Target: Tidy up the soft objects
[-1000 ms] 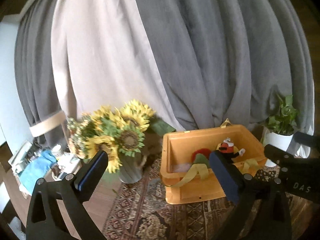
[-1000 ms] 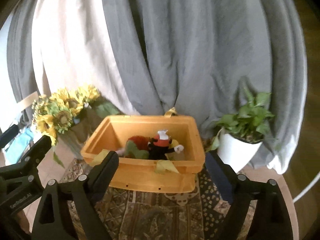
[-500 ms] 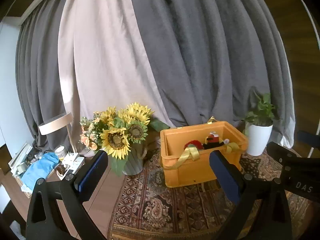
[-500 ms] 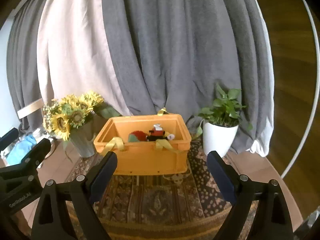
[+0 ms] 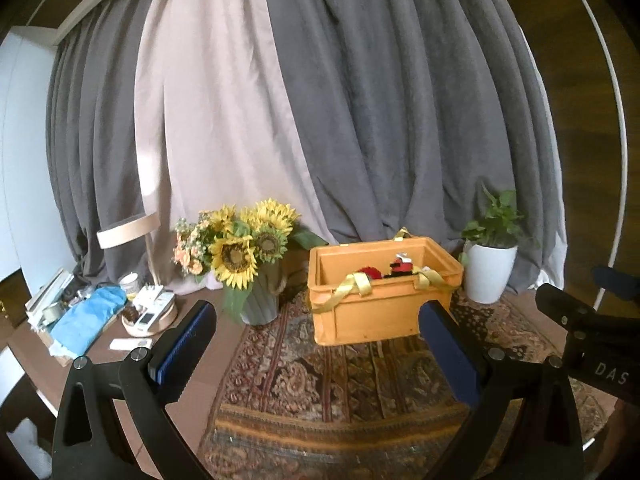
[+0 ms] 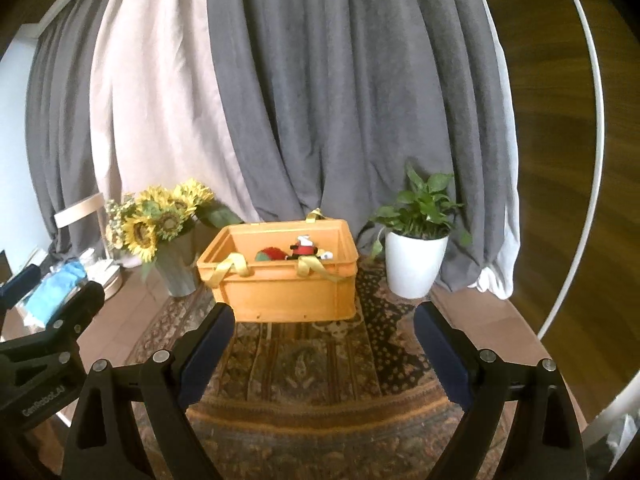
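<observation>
An orange plastic crate (image 5: 376, 312) (image 6: 288, 292) stands on a patterned rug, with yellow ribbon handles draped over its rim. Inside it lie soft toys: a red and black plush figure (image 5: 401, 266) (image 6: 303, 248) and a red and green plush (image 6: 270, 255). My left gripper (image 5: 316, 316) is open and empty, well back from the crate. My right gripper (image 6: 322, 320) is likewise open with nothing between its fingers, also short of the crate. The right gripper's body shows at the right edge of the left wrist view.
A vase of sunflowers (image 5: 248, 252) stands left of the crate, a potted plant in a white pot (image 6: 416, 264) to its right. Grey and cream curtains hang behind. A low side table (image 5: 100, 320) with a lamp and clutter sits far left. The rug (image 6: 312, 364) covers the floor ahead.
Both grippers have drawn back from the crate, which now looks smaller and farther off. More rug shows in front. Both stay open and empty.
</observation>
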Demonstrator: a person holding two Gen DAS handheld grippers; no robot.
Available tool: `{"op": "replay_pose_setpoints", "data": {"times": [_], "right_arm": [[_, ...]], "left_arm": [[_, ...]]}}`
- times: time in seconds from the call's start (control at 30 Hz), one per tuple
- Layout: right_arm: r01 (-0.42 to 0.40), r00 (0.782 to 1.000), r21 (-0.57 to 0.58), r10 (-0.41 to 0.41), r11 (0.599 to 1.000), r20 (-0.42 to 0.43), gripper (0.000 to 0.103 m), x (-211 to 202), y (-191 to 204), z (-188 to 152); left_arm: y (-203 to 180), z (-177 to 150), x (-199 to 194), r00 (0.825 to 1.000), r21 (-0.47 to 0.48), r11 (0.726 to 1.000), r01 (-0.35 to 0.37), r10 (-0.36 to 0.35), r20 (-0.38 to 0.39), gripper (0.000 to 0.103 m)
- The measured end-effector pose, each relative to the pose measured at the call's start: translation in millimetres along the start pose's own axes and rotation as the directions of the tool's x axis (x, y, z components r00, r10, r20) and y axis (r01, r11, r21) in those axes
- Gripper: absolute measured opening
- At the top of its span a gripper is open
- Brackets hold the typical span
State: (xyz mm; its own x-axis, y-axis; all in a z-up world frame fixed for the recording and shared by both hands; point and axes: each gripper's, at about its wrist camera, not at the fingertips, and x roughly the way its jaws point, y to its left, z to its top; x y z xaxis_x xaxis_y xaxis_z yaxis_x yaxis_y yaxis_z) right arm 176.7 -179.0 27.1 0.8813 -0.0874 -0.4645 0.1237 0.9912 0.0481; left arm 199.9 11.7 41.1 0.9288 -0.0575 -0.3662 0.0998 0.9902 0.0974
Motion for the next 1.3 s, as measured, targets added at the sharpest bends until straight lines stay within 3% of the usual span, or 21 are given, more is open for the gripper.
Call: {"op": "replay_pose_setpoints", "data": {"times": [0.37, 0.63, 1.3], "right_arm": [[-0.038, 0.999, 0.007, 0.038, 0.999, 0.003, 0.092, -58.6, -9.5, -27.9], [-0.045, 0.999, 0.01, 0.045, 0.999, 0.006, 0.092, -89.0, -19.6, -40.3], [-0.025, 1.0, 0.021, 0.025, 0.999, 0.003, 0.092, -122.5, -33.1, -59.1]], "left_arm": [[-7.8, -18.5, -65.8, 1.0, -0.013, 1.0, -0.014, 0.014, 0.018, 0.103], [-16.8, -27.0, -98.0, 0.999, -0.013, 1.0, 0.022, -0.021, 0.027, 0.103], [-28.4, -41.7, -128.3, 0.998, 0.008, 0.999, 0.053, -0.054, 0.033, 0.103]]}}
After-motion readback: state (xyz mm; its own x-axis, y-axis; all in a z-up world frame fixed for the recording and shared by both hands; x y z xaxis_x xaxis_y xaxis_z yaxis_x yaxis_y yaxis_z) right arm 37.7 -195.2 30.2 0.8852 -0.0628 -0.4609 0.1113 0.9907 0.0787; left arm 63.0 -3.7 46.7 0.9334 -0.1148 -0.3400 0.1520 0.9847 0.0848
